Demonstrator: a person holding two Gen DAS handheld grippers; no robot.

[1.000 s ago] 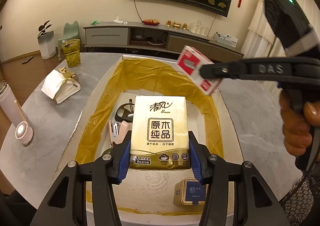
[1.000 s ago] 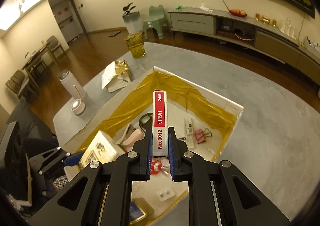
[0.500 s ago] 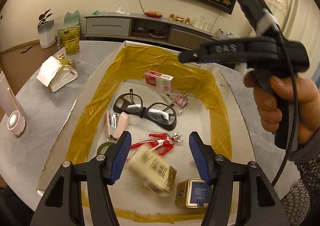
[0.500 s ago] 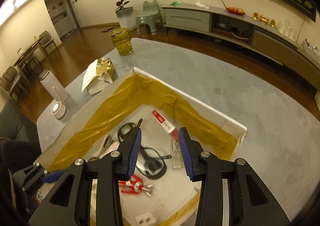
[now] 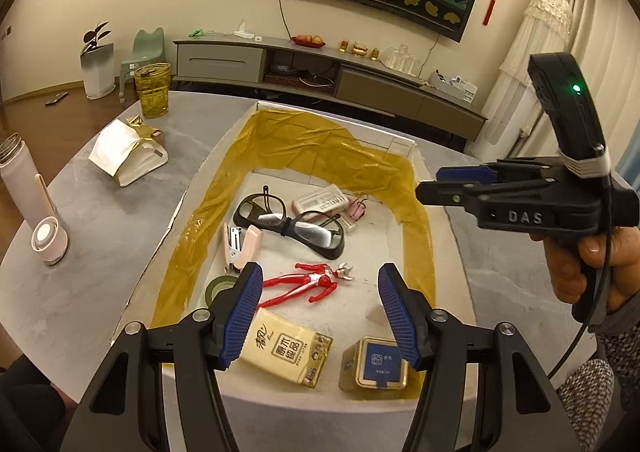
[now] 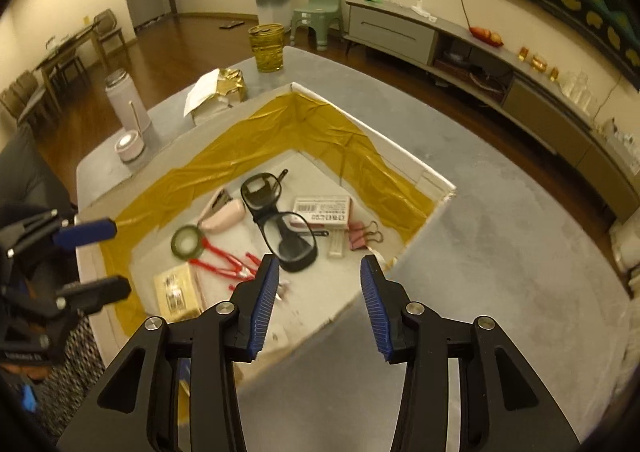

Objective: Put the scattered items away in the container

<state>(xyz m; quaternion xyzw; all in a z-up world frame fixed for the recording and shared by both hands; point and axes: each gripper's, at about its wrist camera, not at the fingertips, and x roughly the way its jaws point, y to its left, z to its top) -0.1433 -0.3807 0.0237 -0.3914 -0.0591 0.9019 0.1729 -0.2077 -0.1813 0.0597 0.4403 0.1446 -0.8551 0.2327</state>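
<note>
Both views show empty hands. Left wrist view: the left gripper gapes wide above the container, its near end, where the tissue pack lies flat beside a small tin — apparently dropped in, not arranged. Right wrist view: the right gripper hangs wide open and empty over the container's near rim — glasses and staple box lie loose inside.
</note>
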